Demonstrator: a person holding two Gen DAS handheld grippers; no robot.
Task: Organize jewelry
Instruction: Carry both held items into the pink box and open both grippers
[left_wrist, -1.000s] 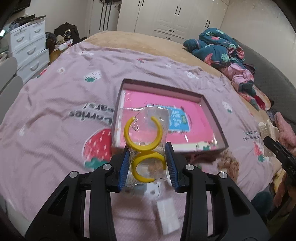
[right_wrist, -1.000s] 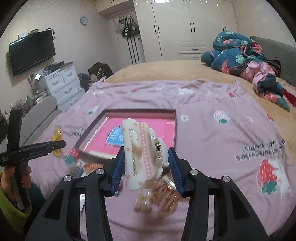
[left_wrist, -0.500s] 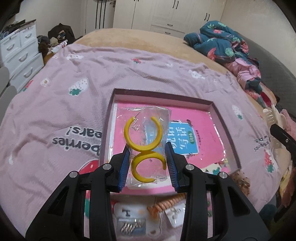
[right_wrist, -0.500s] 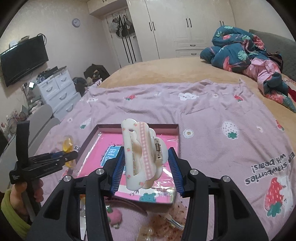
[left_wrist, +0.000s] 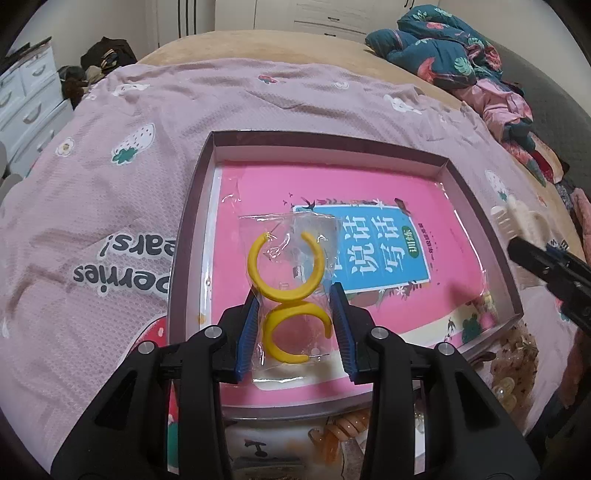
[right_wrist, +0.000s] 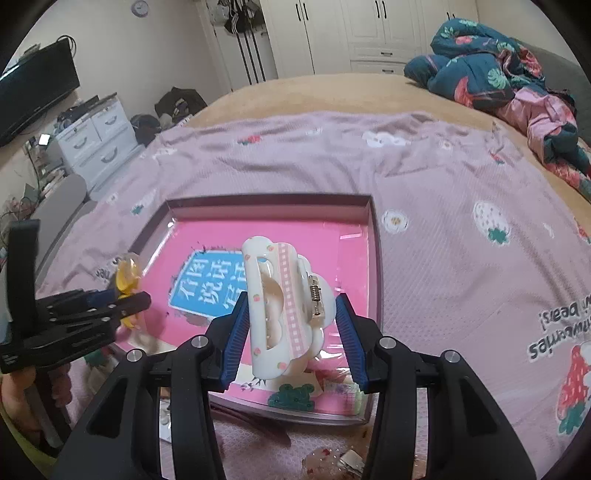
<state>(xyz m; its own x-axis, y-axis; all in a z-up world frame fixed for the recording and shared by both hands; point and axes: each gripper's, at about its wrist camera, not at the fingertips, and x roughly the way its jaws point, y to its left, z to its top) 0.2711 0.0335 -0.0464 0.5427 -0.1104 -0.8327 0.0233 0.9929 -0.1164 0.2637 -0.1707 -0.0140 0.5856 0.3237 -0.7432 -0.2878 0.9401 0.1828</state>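
Left wrist view is showing a clear bag of yellow hoop earrings (left_wrist: 289, 284) being pinched by the closed jaws of the left gripper (left_wrist: 295, 325), hanging over the near part of the shallow box (left_wrist: 192, 206). Right wrist view is showing the right gripper (right_wrist: 290, 328) clamping its jaws on a white hair claw clip (right_wrist: 284, 306) above the same box, which is holding a pink book (left_wrist: 388, 206) and lying on a pink strawberry-print bedspread (left_wrist: 110, 206).

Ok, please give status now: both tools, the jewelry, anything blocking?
Left tool shut on bag of yellow hoop earrings. Right tool shut on white hair claw. Both above the box; nothing blocks.
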